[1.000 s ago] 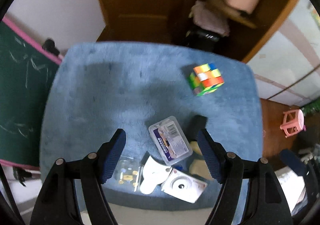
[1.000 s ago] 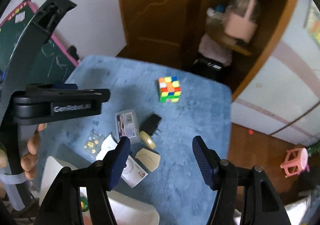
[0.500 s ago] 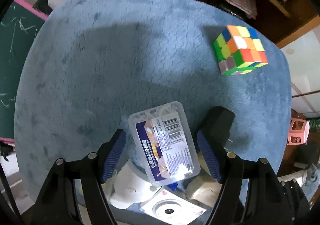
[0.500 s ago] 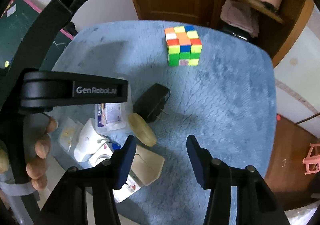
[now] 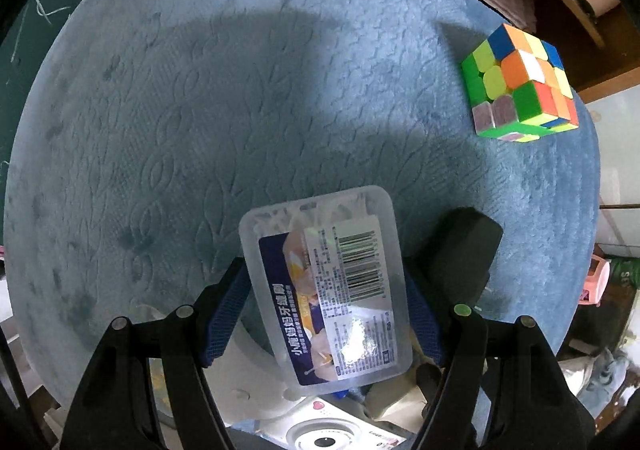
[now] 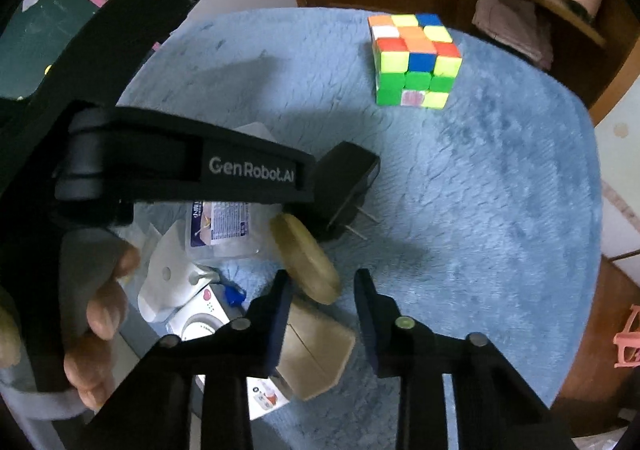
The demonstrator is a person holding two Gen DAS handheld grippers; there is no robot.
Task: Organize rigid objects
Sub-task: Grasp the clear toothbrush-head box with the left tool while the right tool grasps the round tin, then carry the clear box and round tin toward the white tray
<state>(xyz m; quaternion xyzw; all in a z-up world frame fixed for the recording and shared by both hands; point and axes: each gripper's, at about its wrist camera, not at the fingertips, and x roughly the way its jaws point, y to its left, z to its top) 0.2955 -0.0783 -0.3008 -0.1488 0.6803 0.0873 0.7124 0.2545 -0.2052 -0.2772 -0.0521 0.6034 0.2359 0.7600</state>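
A clear plastic box [image 5: 326, 286] with a barcode label lies on a pile at the near edge of the blue mat [image 5: 200, 110]. My left gripper [image 5: 324, 278] points down and stands open, one pad on each long side of the box, and I see no squeeze. My right gripper [image 6: 321, 282] is low over the pile with its jaws closing. The near end of a yellowish oval disc [image 6: 304, 254] lies between them, and a gap shows beside the right pad. A beige angular piece [image 6: 320, 350] lies under the fingers.
A colourful puzzle cube [image 5: 520, 82] [image 6: 414, 62] stands at the far right of the mat. A black plug charger [image 5: 460, 254] [image 6: 344, 186] lies beside the box. A white instant camera [image 5: 320, 436] and a white flat piece [image 6: 168, 278] lie nearest. A person's hand [image 6: 100, 310] holds the left gripper.
Both grippers have come down onto the pile. The left one now straddles the clear box, its width unchanged. The right jaws have narrowed a lot around the yellowish disc's end.
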